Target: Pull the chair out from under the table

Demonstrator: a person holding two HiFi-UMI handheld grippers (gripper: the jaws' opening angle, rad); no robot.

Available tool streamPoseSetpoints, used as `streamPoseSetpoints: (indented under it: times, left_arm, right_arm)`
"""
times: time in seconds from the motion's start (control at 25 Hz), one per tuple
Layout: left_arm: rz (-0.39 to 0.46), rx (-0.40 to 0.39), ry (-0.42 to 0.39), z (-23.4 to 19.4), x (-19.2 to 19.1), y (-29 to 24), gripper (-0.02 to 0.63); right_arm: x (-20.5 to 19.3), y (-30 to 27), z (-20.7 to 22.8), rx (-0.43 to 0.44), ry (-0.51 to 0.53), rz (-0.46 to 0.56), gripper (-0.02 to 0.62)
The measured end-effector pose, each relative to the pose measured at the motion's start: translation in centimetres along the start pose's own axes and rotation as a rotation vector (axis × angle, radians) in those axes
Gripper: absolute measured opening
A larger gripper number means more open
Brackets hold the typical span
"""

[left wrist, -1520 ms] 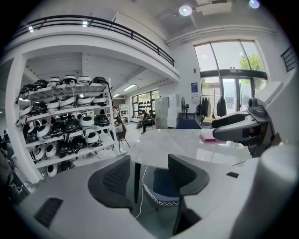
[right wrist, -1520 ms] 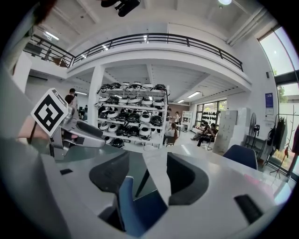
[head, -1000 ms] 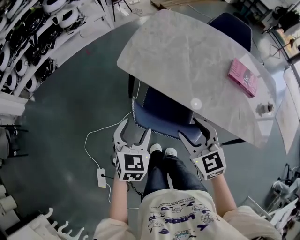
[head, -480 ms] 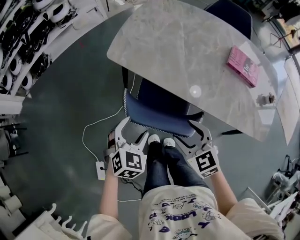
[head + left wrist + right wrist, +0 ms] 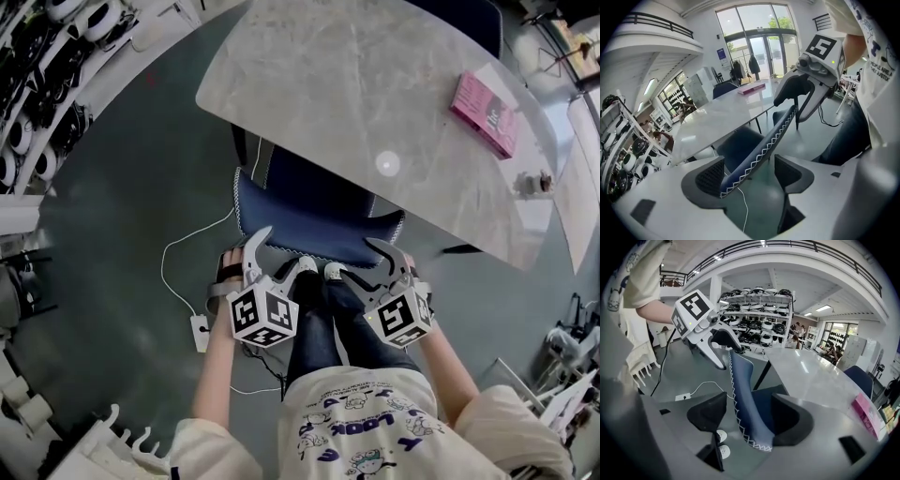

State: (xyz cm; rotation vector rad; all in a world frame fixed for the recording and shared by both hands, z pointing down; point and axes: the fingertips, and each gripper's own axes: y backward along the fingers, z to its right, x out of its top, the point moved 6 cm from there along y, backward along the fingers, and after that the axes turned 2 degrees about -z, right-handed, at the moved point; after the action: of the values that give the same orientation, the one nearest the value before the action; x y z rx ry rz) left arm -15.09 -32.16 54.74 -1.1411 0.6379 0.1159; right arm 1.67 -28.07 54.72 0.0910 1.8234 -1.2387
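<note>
Left gripper [image 5: 281,247], right gripper [image 5: 357,259] | jaws apart astride chair back [image 5: 309,223] (seat half-hidden)

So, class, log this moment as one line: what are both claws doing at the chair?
phase: reach | left claw: open, just widened, astride chair backrest, unclamped | right claw: same | chair seat: under table

Bright even light, fisheye-warped edges
</note>
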Motion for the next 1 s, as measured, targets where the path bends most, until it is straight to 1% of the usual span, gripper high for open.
streamPoseSetpoints:
  times: [0.12, 0.28, 0.48, 0.56, 0.6, 0.64, 0.68, 0.84, 1.0]
  left_arm:
    - [-0.022, -0.010, -0.031, 0.2, 0.4, -0.7, 0.337]
    - [-0.086, -0.042, -0.085, 0.4, 0.7, -1.5, 0.337]
    - [-0.142, -0.090, -0.141, 0.8, 1.0, -2.4, 0.335]
    - [-0.169, -0.081, -0.164, 0.9, 1.1, -2.7, 0.295]
    - [-0.181, -0.073, -0.182, 0.9, 1.2, -2.9, 0.244]
    - [-0.192, -0.070, -0.202, 0.9, 1.3, -3.0, 0.236]
    - [-0.202, -0.071, -0.222, 1.0, 1.4, -3.1, 0.228]
    - [-0.253, -0.071, -0.316, 1.1, 1.5, -3.4, 0.178]
    - [-0.296, -0.090, -0.370, 1.0, 1.4, -3.5, 0.142]
  right_arm:
    - [-1.3, -0.4, 0.0, 0.005, 0.011, -0.030, 0.305]
    - [-2.9, -1.0, 0.1, -0.006, 0.031, -0.079, 0.301]
    - [-3.5, -1.8, -0.1, -0.011, 0.095, -0.124, 0.255]
    - [-3.9, -2.0, -0.2, -0.028, 0.137, -0.136, 0.224]
    - [-4.0, -2.0, -0.1, -0.045, 0.160, -0.136, 0.205]
    - [-4.2, -2.0, 0.0, -0.061, 0.180, -0.133, 0.165]
    - [-4.2, -2.0, 0.1, -0.072, 0.195, -0.130, 0.154]
    - [-4.2, -2.0, 0.4, -0.072, 0.198, -0.132, 0.128]
    - [-4.1, -2.1, 0.4, -0.065, 0.192, -0.134, 0.109]
